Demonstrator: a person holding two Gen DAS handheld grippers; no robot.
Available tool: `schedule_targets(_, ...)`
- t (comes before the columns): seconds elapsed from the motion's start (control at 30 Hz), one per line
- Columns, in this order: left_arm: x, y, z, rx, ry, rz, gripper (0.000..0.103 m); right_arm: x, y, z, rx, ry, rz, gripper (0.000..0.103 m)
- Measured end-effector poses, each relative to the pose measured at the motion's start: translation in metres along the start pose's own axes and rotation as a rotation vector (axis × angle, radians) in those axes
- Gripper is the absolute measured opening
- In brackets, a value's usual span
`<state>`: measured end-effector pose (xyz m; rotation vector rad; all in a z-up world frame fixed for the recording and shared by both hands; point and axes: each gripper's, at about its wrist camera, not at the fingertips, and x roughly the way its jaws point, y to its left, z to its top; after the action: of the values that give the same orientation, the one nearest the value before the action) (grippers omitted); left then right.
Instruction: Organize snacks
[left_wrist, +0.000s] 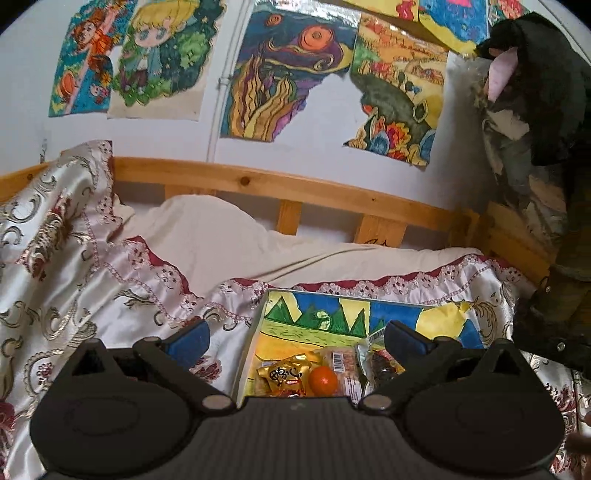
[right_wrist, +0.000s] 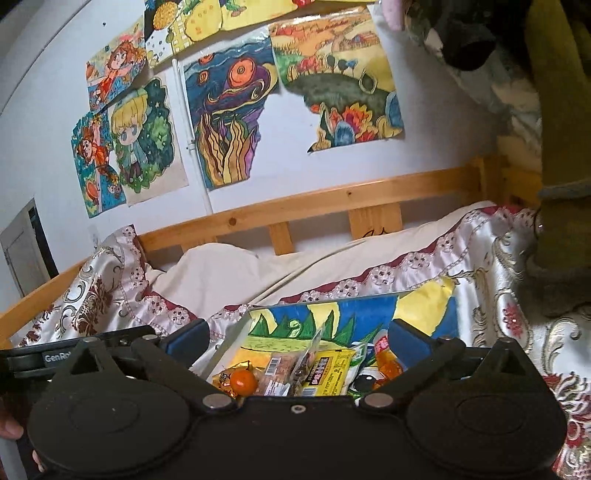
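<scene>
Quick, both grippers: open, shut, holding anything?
Left gripper: open, holding nothing.
Right gripper: open, holding nothing.

Both wrist views lose the near part of the painted tray (left_wrist: 317, 314) behind the gripper bodies. The snack packets (right_wrist: 325, 373) overlap, so their lower halves and most printing cannot be read. A gold wrapper (left_wrist: 284, 376) is partly covered by a small orange fruit (left_wrist: 323, 380). Dark clothing (left_wrist: 546, 92) at the right edge is cut off and unclear.
</scene>
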<state>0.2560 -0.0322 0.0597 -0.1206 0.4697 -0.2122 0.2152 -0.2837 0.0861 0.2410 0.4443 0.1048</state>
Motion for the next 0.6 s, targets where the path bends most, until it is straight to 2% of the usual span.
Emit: schedule_targets(0.6, -0.076, -0.010, -0.028, 0.022, -0.061, 0.023, 0.103, -0.080, 0.013, -0.024, -0.046, -0.060, 0.004, 0.102)
